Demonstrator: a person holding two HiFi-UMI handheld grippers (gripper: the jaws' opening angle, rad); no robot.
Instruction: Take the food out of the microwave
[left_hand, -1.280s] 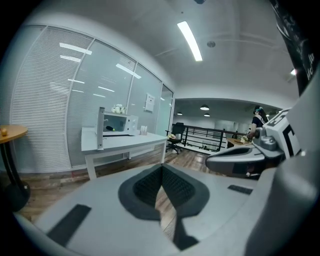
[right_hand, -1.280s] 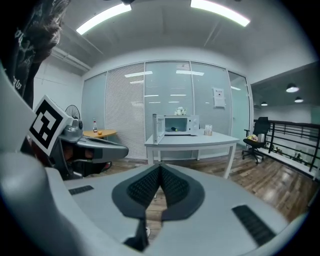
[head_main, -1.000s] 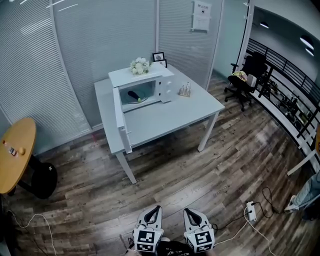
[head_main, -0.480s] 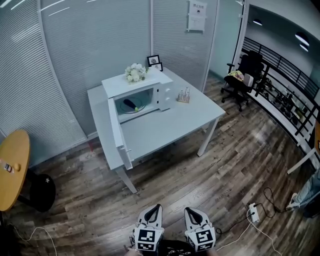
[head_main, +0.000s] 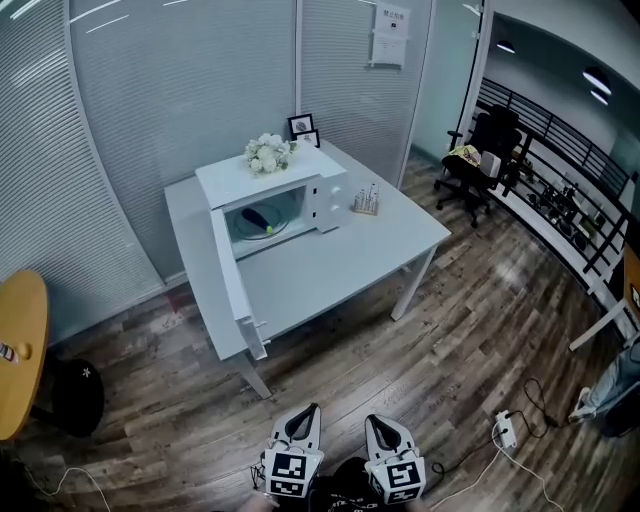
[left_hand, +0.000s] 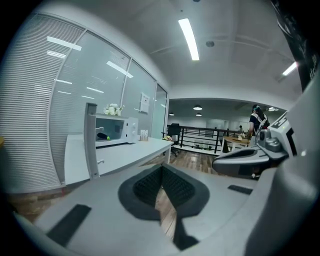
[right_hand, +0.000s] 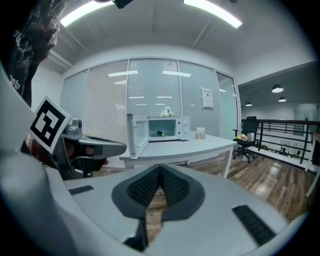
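Over the last second the white table (head_main: 340, 255) has drawn nearer and larger in the head view, while the round wooden table (head_main: 18, 350) at nine o'clock slips toward the frame edge. I judge this an approach on foot, with reaching not yet begun. The microwave (head_main: 268, 192) stands at the table's eleven o'clock corner. Its door (head_main: 232, 292) hangs fully open toward seven o'clock, so nothing blocks the cavity. The left gripper (head_main: 312, 410) and right gripper (head_main: 371, 421) sit side by side at six o'clock, well apart from the table. Each has its jaws pressed together on nothing. The food (head_main: 258, 216), a dark oblong piece with a green bit, still lies inside the microwave.
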